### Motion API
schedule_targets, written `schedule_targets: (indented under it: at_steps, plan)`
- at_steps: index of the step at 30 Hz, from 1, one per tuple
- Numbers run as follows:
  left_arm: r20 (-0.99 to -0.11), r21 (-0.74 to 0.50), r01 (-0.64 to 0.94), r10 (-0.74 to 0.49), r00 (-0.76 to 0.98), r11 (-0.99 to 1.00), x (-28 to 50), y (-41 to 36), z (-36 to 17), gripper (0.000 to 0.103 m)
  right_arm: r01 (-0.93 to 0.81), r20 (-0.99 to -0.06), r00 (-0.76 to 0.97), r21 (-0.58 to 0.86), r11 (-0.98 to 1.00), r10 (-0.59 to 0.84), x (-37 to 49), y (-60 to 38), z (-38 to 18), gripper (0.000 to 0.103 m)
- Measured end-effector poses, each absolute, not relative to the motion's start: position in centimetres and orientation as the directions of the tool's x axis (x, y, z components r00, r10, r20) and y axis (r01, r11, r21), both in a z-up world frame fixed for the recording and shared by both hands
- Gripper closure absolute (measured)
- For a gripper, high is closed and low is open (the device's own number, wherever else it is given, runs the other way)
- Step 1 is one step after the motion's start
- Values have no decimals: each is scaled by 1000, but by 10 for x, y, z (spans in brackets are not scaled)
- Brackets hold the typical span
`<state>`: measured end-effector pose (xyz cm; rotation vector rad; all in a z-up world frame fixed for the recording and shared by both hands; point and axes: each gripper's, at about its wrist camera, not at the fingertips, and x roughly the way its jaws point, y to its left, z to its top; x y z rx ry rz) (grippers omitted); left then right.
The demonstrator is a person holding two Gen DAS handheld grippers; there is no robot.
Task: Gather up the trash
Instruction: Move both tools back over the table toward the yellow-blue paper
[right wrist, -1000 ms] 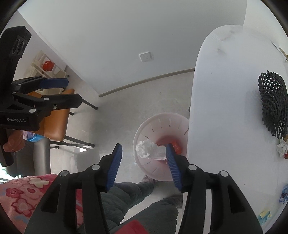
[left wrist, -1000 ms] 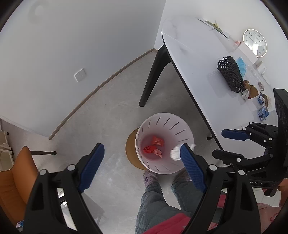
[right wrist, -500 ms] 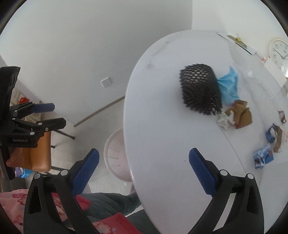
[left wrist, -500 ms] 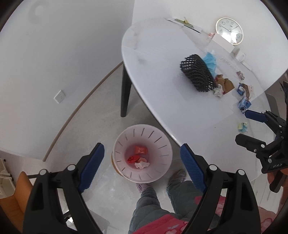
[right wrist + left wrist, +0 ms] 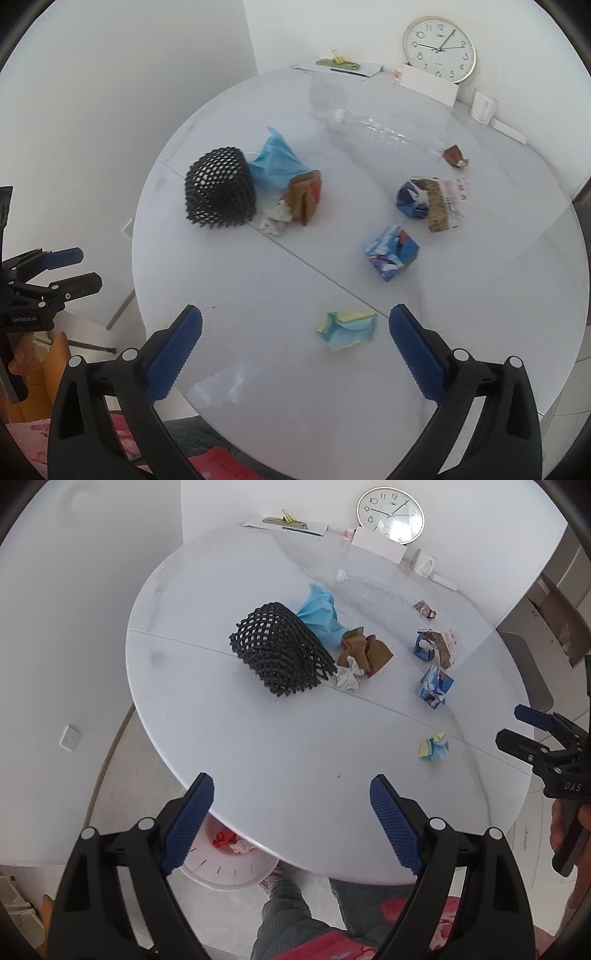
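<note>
Both the left gripper (image 5: 291,821) and right gripper (image 5: 295,350) hang with fingers spread wide and empty. A crumpled yellow-blue wrapper (image 5: 347,329) lies low-centre on the white worktop (image 5: 258,280), between the right fingers. The pink bin (image 5: 225,864), lower left, seems to hold red and white scraps.

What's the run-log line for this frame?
left gripper: open, empty | right gripper: open, empty, above yellow-blue crumpled paper | bin: holds scraps, under table edge | phase: next pick

Black mesh net (image 5: 220,187) noted beside light-blue bag (image 5: 277,164). Yellow-and-blue crumpled wrapper (image 5: 347,328) recorded between blue ribbed pads (image 5: 173,356) of right gripper (image 5: 295,354). White table (image 5: 258,280); pink-red bin (image 5: 229,864) contents.
</note>
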<state>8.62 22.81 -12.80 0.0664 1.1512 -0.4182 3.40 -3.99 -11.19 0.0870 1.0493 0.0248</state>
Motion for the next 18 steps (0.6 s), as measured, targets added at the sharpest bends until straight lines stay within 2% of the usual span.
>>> schedule_targets:
  at_steps: [11, 18]
  plan:
    - [-891, -184, 288, -283, 355, 940, 108, 151, -128, 20, 20, -861, 505, 80, 997, 59, 44, -136, -111, 3]
    - [-880, -239, 365, -360, 311, 900, 94, 87, -146, 20, -35, -871, 480, 100, 994, 104, 61, -175, -127, 3]
